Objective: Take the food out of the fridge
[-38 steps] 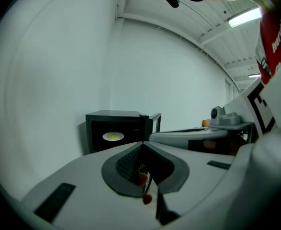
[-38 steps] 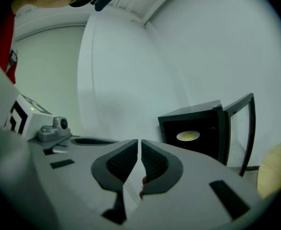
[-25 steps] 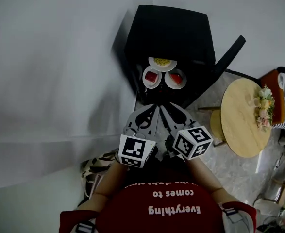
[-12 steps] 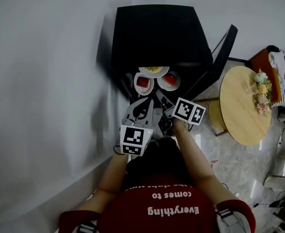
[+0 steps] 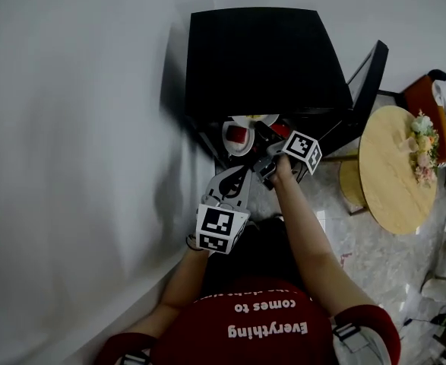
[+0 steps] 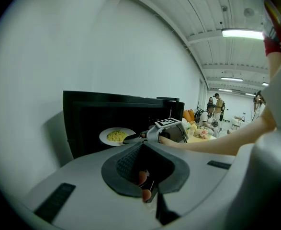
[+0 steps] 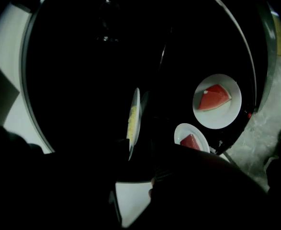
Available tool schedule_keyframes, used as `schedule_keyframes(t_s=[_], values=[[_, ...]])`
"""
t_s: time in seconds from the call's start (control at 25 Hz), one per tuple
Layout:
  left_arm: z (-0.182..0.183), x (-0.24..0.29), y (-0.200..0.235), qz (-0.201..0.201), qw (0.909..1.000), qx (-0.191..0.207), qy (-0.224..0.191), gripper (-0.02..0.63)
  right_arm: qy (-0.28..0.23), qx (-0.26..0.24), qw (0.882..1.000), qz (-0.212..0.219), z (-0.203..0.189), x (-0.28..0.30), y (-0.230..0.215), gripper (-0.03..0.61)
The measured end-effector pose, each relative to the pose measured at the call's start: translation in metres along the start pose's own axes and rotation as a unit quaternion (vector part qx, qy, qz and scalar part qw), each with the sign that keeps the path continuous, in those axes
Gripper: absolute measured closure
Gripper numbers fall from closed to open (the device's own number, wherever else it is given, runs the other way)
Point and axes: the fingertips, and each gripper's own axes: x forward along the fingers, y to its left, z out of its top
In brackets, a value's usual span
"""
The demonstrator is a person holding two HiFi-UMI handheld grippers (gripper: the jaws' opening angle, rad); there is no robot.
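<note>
Right claw [image 6: 133, 138] has entered the black fridge [image 5: 260, 59], jaws just opened loosely astride the white yellow-food plate [image 6: 103, 137]. A shallow bite could tip it.

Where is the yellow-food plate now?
The plate is in the black fridge, its rim between the right tool's jaws, which have just been opening; in the right gripper view it shows edge-on, watermelon plates to its right.

A plain white wall [image 5: 71, 128] fills the left of the head view, and pale marbled floor tiles [image 5: 374, 272] run down the lower right. A round wooden table [image 5: 390, 192] stands at the right edge, with flowers [image 5: 422, 144] on its far side and an orange seat [image 5: 424, 97] just beyond. In the left gripper view, strip lights [image 6: 243, 33] glow at upper right on a white beamed ceiling [image 6: 188, 8].
</note>
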Motion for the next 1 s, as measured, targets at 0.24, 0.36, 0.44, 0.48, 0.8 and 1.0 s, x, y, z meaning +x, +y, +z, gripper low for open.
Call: schedule_keyframes(t_s=[0.24, 0.36, 0.44, 0.48, 0.8, 1.0], values=[[0.002, 0.001, 0.005, 0.006, 1.0, 0.007, 0.004, 0.607, -0.014, 0.033, 0.999, 0.018, 0.005, 0.011, 0.002, 0.46], [-0.001, 0.001, 0.008, 0.009, 0.9999, 0.002, 0.005, 0.607, -0.024, 0.045, 0.998, 0.027, 0.008, 0.011, 0.004, 0.523], [-0.002, 0.001, 0.009, 0.008, 0.9999, 0.0, 0.009, 0.607, -0.025, 0.049, 0.998, 0.027, 0.008, 0.01, 0.004, 0.532], [-0.001, 0.002, 0.008, 0.006, 0.9999, -0.002, 0.009, 0.607, -0.024, 0.048, 0.998, 0.028, 0.008, 0.009, 0.004, 0.547], [0.001, 0.004, -0.003, -0.011, 0.9999, -0.001, 0.008, 0.607, -0.001, 0.051, 0.998, 0.048, -0.008, -0.023, 0.002, 0.557], [0.001, 0.001, -0.008, -0.012, 0.9999, -0.007, 0.003, 0.607, 0.018, 0.055, 0.996, 0.062, -0.027, -0.061, 0.007, 0.557]])
